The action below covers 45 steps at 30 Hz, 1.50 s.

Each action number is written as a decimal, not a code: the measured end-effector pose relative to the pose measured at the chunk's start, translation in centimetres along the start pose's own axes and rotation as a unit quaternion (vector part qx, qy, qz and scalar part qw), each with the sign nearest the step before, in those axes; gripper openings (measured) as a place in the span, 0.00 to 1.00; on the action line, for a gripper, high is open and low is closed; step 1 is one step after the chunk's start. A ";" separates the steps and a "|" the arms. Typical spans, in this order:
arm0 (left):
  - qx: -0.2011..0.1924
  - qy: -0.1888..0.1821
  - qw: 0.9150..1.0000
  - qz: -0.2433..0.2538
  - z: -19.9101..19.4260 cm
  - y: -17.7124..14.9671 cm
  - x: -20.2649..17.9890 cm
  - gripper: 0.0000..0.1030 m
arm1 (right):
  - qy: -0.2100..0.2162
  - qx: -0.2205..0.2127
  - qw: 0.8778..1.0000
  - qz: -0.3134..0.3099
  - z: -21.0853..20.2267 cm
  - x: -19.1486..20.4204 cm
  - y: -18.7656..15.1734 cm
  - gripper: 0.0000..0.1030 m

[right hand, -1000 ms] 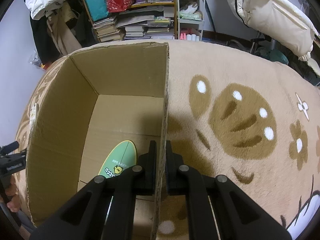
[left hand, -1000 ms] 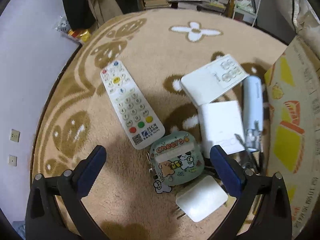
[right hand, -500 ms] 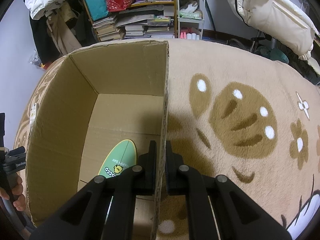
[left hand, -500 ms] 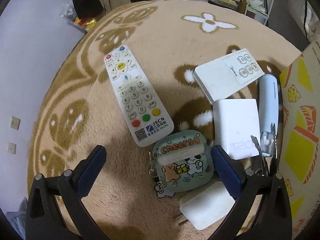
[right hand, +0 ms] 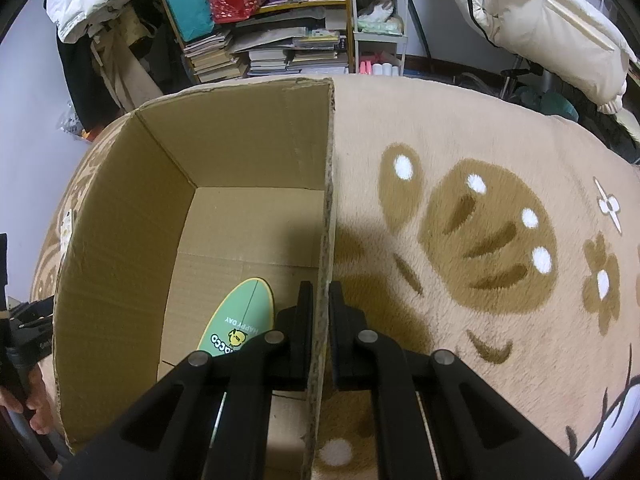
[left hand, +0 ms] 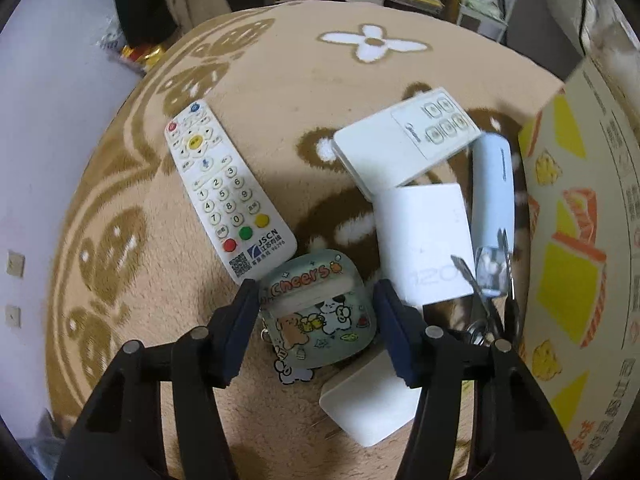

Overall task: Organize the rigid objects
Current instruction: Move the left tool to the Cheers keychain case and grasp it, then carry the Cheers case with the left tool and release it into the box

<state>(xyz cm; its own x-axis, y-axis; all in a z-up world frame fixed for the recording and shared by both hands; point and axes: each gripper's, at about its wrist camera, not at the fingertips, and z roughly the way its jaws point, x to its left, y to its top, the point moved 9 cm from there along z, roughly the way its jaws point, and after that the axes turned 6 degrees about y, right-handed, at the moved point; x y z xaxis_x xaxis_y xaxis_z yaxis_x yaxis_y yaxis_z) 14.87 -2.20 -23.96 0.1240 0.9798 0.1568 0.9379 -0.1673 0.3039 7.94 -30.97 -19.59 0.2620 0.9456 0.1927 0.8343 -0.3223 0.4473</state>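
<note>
a: left gripper (left hand: 316, 320) sits low on the rug (left hand: 280, 80), fingers partly open and astride the cartoon earbud case (left hand: 318, 312). pads look close to its sides; contact unclear.

b: so the pick is in hand, i'd say. right side?

a: right gripper (right hand: 318, 320) is clamped on the cardboard box (right hand: 120, 240) wall, steadying it. a green card (right hand: 240, 320) lies on the box floor.

b: next move?

a: pinch, lift straight up, carry right to the box. tight there: tv remote (left hand: 224, 192) touches the case's far-left edge, white charger (left hand: 372, 400) just beside the right finger, scissors (left hand: 492, 312) near. open rug on the left only.
</note>
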 end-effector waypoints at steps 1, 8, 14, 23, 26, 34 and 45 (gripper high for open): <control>0.001 0.001 1.000 -0.005 0.1 0.0 0.0 0.55 | 0.000 0.001 1.000 0.000 0.0 0.0 0.0 0.08; -0.003 0.016 1.000 -0.013 -0.6 -0.5 0.1 0.55 | -0.005 0.000 1.000 -0.006 0.1 0.0 0.0 0.07; -0.008 0.023 0.999 -0.029 -1.5 -0.6 0.8 0.54 | -0.010 0.002 1.000 -0.009 -0.1 0.3 0.2 0.07; -0.001 0.008 0.999 -0.035 -1.2 -0.9 0.4 0.54 | -0.011 0.002 1.000 -0.008 -0.2 0.4 0.6 0.07; -0.005 0.008 0.999 -0.040 -1.4 -0.8 0.6 0.54 | -0.010 0.002 1.000 -0.007 -0.2 0.4 0.6 0.07; -0.030 -0.012 0.999 -0.035 -3.9 -0.9 0.6 0.53 | -0.010 0.003 1.000 -0.007 -0.3 0.4 0.7 0.06; -0.064 0.025 0.996 -0.052 -6.6 -0.5 1.6 0.53 | -0.013 0.000 1.000 -0.010 -0.2 0.3 0.7 0.06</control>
<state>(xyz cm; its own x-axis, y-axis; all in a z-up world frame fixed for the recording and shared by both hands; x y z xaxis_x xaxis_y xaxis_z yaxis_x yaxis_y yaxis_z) 12.45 -1.28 -17.64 0.0097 0.9863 0.1645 0.8951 -0.0819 0.4383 8.51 -30.91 -19.04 0.2582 0.9527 0.1604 0.8399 -0.3034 0.4501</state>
